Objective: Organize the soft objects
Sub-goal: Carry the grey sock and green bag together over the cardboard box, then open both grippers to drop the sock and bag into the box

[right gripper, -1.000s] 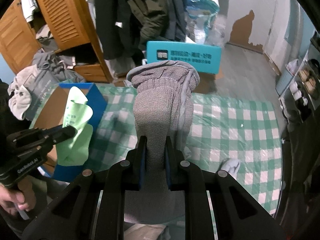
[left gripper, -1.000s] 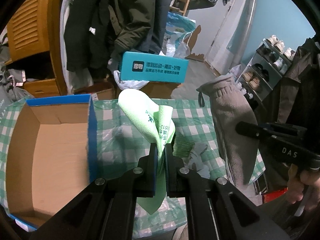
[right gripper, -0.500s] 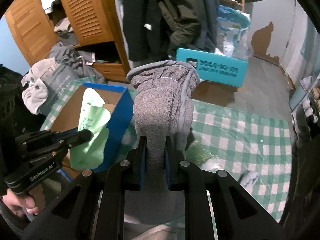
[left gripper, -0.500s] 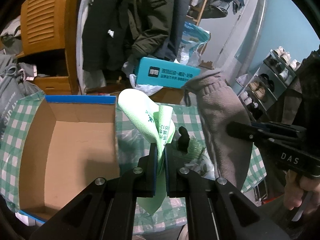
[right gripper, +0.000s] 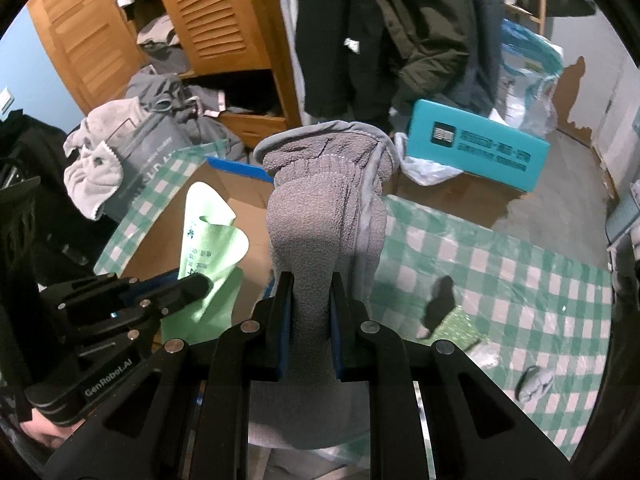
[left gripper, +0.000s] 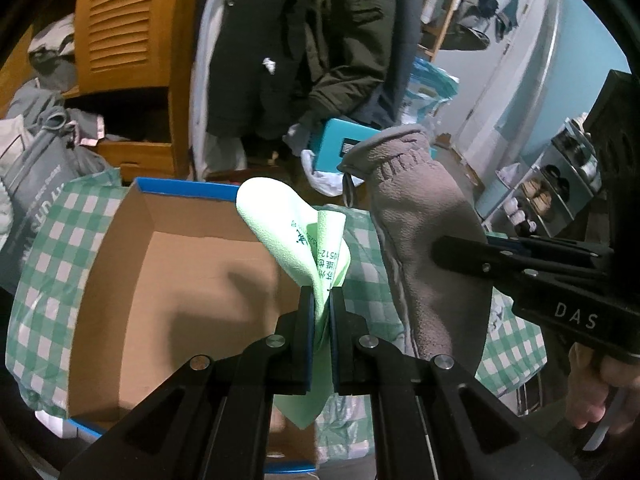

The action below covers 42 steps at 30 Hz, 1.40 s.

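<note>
Left tongs (left gripper: 319,300) clamping green cloth (left gripper: 296,236), right tongs (right gripper: 307,288) gripping grey mitten (right gripper: 324,216), mitten's lower end cut off

Both tongs, left (left gripper: 319,300) and right (right gripper: 307,292), angle downward side by side, jaws clamped.

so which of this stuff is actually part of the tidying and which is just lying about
In the job:
- green cloth, clamped in the left gripper
- grey glove, clamped in the right gripper
- open cardboard box

Lying about:
- teal box
- hanging coats
- shoe rack
</note>
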{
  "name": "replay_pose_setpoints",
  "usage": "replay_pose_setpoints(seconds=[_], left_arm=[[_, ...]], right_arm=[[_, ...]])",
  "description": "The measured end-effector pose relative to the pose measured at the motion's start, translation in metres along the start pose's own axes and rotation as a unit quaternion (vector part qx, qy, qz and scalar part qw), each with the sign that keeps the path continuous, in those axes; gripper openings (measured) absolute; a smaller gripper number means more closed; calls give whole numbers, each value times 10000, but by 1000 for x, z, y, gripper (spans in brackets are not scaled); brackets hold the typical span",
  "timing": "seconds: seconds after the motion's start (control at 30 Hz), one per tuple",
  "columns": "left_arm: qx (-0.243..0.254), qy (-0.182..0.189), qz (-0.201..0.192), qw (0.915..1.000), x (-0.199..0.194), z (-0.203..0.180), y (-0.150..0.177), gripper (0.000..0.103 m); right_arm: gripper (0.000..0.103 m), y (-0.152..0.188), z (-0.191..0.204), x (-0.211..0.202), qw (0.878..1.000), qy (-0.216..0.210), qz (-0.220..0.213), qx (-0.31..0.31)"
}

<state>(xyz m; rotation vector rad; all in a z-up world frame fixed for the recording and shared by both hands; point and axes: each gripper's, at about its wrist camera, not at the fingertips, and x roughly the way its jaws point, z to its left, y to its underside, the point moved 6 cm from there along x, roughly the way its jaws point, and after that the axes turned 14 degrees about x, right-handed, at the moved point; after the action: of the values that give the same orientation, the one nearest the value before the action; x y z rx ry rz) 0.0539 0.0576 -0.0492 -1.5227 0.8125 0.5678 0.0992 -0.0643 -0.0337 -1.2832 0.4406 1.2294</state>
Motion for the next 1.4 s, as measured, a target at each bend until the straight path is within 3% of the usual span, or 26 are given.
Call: replay_pose_setpoints(seconds=[0.63,0.97,1.07,1.2,1.3,1.4], left_arm=[[-523,-533,224,9970,-3,89,27,7],[-640,-510,445,9957,7,100,39,7],[-693,-503,492,9951,9,103,40,14],[-706,-641,511,9941,9,105,41,37],[-650,-660,451,9947,6,103,38,41],[-656,-638,408,9950,5,102,36,43]], right_arm=[[15,-9,85,67,9973,-214,564,-424],[15,-1,110,97,9938,-301,915,-549],[27,1,111,103,9929,-203,976,-643],[34,-1,107,102,9939,-232,917,-562],[36,-5,103,98,9949,-223,852,-502],[48,-7,99,94,9955,-208,822,-421]])
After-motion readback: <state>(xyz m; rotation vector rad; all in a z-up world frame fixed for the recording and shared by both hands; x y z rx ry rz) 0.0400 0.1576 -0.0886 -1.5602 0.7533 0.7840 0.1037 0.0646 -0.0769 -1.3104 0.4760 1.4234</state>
